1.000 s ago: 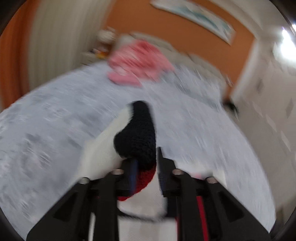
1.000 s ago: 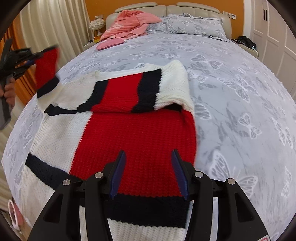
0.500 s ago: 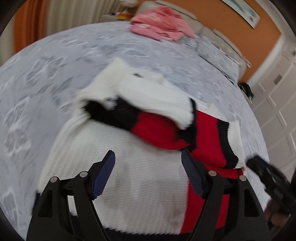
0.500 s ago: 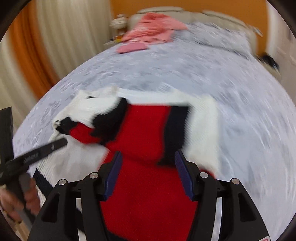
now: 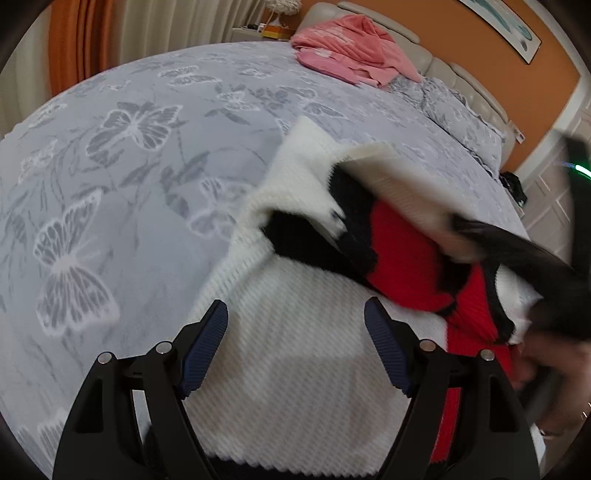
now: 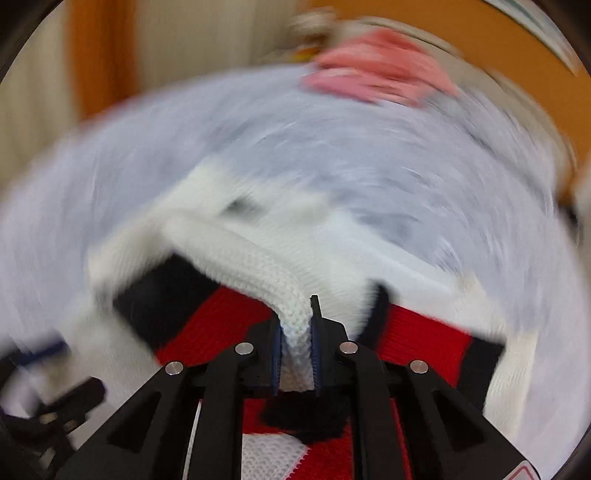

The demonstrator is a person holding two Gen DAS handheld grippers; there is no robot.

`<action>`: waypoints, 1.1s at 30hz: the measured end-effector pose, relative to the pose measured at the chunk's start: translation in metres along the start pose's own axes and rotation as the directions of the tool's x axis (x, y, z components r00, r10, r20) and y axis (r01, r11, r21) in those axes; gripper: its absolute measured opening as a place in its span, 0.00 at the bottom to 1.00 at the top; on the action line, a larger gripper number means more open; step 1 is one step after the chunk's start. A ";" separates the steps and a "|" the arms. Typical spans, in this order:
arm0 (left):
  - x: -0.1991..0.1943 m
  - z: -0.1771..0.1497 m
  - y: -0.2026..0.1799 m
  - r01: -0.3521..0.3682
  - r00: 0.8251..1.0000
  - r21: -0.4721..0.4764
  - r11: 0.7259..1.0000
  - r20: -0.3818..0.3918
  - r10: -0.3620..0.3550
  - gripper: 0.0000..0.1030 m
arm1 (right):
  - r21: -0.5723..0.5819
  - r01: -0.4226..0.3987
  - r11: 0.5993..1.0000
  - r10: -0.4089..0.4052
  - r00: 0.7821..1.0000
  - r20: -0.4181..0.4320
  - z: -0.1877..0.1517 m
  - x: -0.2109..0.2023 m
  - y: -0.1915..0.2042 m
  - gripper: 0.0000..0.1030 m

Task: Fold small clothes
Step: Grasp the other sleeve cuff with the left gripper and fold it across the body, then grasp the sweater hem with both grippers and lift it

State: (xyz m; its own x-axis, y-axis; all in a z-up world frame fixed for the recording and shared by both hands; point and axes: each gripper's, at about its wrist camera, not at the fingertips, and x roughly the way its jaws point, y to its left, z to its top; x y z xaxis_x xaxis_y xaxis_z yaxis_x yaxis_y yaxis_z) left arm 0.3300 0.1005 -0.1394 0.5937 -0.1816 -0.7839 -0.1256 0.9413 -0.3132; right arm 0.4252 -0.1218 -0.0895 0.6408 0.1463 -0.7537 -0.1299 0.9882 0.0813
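Note:
A knitted sweater (image 5: 295, 354) in white, red and black lies on the grey butterfly bedspread (image 5: 122, 177). My left gripper (image 5: 295, 332) is open and empty, hovering over the sweater's white panel. My right gripper (image 6: 295, 343) is shut on the white ribbed sleeve cuff (image 6: 293, 328) of the sweater (image 6: 229, 325) and holds the sleeve across the body. In the left wrist view the right gripper (image 5: 517, 254) shows blurred at the right, over the folded sleeve (image 5: 391, 199).
A pile of pink clothes (image 5: 347, 55) lies at the head of the bed by the pillows (image 5: 454, 107) and also shows blurred in the right wrist view (image 6: 380, 70). Curtains (image 5: 140, 29) hang on the left. White cupboard doors (image 5: 554, 206) stand on the right.
My left gripper let go of the sleeve and opened over the sweater. My right gripper, open before, has shut on the white sleeve cuff and is moving fast with it.

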 end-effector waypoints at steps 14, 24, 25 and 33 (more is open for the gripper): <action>0.018 0.032 0.019 0.236 0.969 -0.303 0.924 0.003 -0.246 0.84 | 0.515 -0.107 0.851 0.131 0.991 -0.010 -0.075 -0.021 -0.170 0.66; 0.026 0.076 0.016 0.205 0.978 -0.350 0.914 0.106 -0.179 0.11 | 0.502 -0.250 0.828 0.148 0.961 0.236 -0.044 -0.070 -0.192 0.06; 0.024 0.076 0.017 0.200 0.979 -0.343 0.918 0.108 -0.173 0.12 | 0.475 -0.231 0.849 0.132 0.963 0.233 -0.048 -0.072 -0.194 0.06; 0.053 0.053 0.023 0.095 0.994 -0.295 0.951 -0.029 -0.108 0.14 | 0.520 -0.144 0.842 0.136 0.989 0.054 -0.096 -0.039 -0.208 0.06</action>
State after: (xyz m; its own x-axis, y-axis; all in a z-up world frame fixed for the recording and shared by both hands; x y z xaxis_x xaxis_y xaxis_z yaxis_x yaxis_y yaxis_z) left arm 0.4006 0.1275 -0.1603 0.5805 -0.2907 -0.7606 -0.2973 0.7939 -0.5303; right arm 0.3543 -0.3371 -0.1396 0.6574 0.2814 -0.6990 0.1918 0.8347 0.5163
